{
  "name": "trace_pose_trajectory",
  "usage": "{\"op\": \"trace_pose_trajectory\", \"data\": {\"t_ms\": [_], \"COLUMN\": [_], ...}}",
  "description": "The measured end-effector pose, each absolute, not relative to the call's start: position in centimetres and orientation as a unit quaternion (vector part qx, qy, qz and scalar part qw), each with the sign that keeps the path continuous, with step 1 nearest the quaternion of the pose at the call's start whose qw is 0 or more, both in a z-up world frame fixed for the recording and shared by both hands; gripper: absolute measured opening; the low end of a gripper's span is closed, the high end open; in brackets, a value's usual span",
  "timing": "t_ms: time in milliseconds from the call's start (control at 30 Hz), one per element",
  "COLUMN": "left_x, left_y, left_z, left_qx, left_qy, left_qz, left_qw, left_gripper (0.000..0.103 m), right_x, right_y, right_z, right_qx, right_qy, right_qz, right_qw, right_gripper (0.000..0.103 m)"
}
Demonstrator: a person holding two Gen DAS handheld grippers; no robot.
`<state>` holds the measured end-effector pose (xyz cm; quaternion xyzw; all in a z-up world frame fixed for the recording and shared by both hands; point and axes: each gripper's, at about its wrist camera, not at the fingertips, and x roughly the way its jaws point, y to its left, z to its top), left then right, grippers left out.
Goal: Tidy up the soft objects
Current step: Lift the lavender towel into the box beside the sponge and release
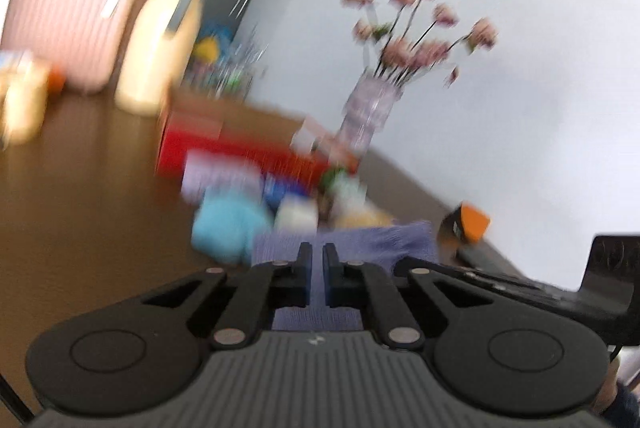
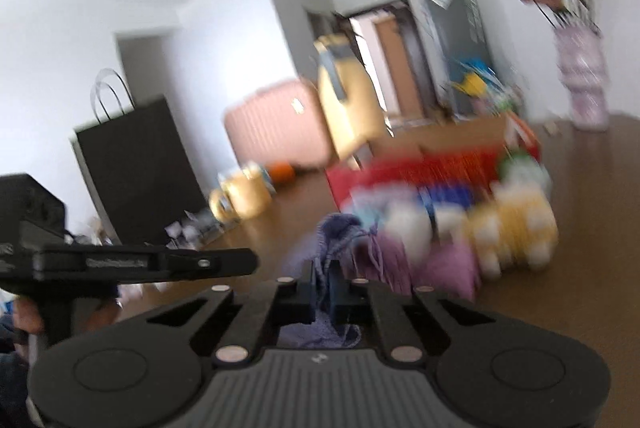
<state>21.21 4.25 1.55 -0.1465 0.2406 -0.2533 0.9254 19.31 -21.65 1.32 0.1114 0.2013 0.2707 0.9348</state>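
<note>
Both views are motion-blurred. The left gripper [image 1: 319,260] is clenched on a bluish-purple knitted cloth [image 1: 360,240]; the fabric fills the narrow gap between its black fingers [image 1: 304,268] and spreads beyond the tips, over the brown table [image 1: 80,207]. The right gripper [image 2: 322,278] is likewise clenched on the same cloth [image 2: 338,232], which bunches up past its fingertips and hangs in a fold beneath the jaws. In the right wrist view the left gripper [image 2: 240,262] lies level at the left edge, with part of a hand [image 2: 28,316] below it.

Beyond the cloth, toward the far side of the table, lies a heap of soft items: a light-blue plush piece [image 1: 224,224], a white piece [image 1: 296,216], a yellow plush toy [image 2: 516,228] and a pink-purple fabric piece [image 2: 444,268]. Behind the heap stands a red box [image 1: 224,143]. A vase of pink flowers [image 1: 368,107] stands near the table's wall-side edge. Farther off are a pink ribbed suitcase [image 2: 276,131] and a black paper bag [image 2: 136,167]; a yellow mug [image 2: 244,195] sits near the table's far left edge.
</note>
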Motion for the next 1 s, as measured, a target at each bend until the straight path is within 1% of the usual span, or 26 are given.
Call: {"op": "trace_pose_trajectory", "data": {"t_ms": [133,200,233,267,300,333,367,433,500,600,700,733,800,867,933,1000], "left_x": [27.2,31.2,33.3,34.7,35.6,36.4,37.0,38.0,38.4,39.2,40.5,40.8,41.0,41.3,41.1,40.8], "left_y": [3.9,3.9,3.9,4.0,4.0,3.9,3.8,3.6,3.1,2.6,2.3,2.5,2.7,2.4,2.7,3.2], "left_z": [5.7,6.6,6.4,6.0,5.3,4.5,3.6,1.8,0.1,-1.7,-2.4,-2.4,-2.3,-1.9,-1.6,-1.3], "left_qx": [-0.112,-0.098,-0.101,-0.105,-0.106,-0.109,-0.118,-0.146,-0.177,-0.215,-0.242,-0.254,-0.270,-0.268,-0.275,-0.283], "left_qy": [0.191,0.192,0.207,0.219,0.227,0.236,0.252,0.284,0.312,0.337,0.347,0.349,0.345,0.347,0.343,0.337], "left_qz": [-0.264,-0.245,-0.218,-0.203,-0.198,-0.188,-0.178,-0.181,-0.197,-0.211,-0.211,-0.215,-0.218,-0.208,-0.204,-0.208], "left_qw": [0.939,0.945,0.948,0.948,0.948,0.947,0.944,0.930,0.913,0.892,0.881,0.876,0.872,0.874,0.875,0.874], "left_gripper": [0.006,0.009,0.010,0.017,0.033,0.042,0.049,0.051,0.059,0.059,0.059,0.059,0.059,0.060,0.061,0.065], "right_x": [26.0,30.7,33.1,35.4,37.7,39.5,40.8,42.5,42.2,40.6,39.6,39.4,39.1,39.2,39.4,39.9], "right_y": [-21.4,-21.0,-20.8,-20.6,-20.5,-20.6,-20.8,-21.0,-21.8,-23.6,-25.0,-25.6,-26.8,-27.9,-28.9,-29.5], "right_z": [6.2,7.6,7.7,7.5,7.0,6.3,5.7,4.1,2.6,0.3,-1.8,-2.2,-2.3,-2.1,-2.1,-2.3], "right_qx": [0.069,0.046,0.036,0.022,0.016,0.012,0.009,0.008,0.020,0.042,0.060,0.072,0.102,0.145,0.196,0.234], "right_qy": [0.148,0.147,0.154,0.162,0.176,0.187,0.196,0.229,0.250,0.270,0.288,0.290,0.289,0.285,0.279,0.286], "right_qz": [0.277,0.278,0.274,0.264,0.251,0.242,0.234,0.213,0.203,0.194,0.181,0.177,0.172,0.178,0.179,0.184], "right_qw": [0.947,0.948,0.948,0.950,0.952,0.952,0.952,0.950,0.946,0.942,0.938,0.938,0.936,0.931,0.923,0.911], "right_gripper": [0.003,0.002,0.002,0.002,0.002,0.002,0.002,0.002,0.002,0.002,0.003,0.008,0.012,0.020,0.047,0.048]}}
